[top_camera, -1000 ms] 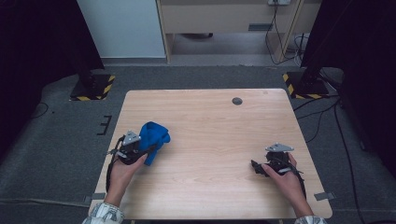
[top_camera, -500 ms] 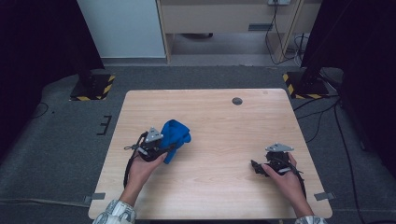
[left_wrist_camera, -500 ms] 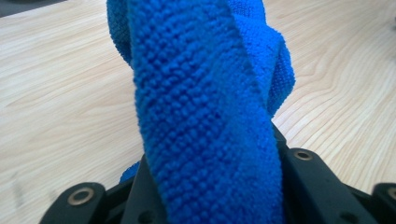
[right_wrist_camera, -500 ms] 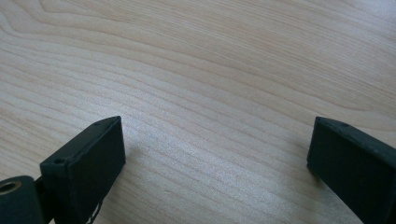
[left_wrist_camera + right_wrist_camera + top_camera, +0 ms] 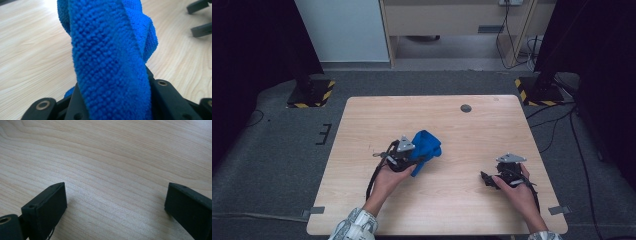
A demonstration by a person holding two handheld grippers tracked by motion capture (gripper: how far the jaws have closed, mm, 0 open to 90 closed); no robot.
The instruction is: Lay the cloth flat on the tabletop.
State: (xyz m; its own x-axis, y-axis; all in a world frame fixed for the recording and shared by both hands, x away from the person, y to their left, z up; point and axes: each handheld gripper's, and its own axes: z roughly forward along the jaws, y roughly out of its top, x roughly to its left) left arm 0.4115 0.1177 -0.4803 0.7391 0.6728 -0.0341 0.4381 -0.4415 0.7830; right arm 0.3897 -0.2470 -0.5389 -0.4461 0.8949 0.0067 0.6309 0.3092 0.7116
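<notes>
Your left gripper (image 5: pixel 414 159) has its fingers clamped on a bunched-up blue cloth (image 5: pixel 426 147), and you've carried it toward the middle of the table (image 5: pixel 452 210) compared with a moment ago. In the left gripper view the cloth (image 5: pixel 110 57) stands up thick between the black fingers, with most of the bundle hanging just past them over the wood. Your right gripper (image 5: pixel 488 180) sits near the right edge of the table, well apart from the cloth. Its fingers (image 5: pixel 47 205) are spread wide, with bare wood between them.
</notes>
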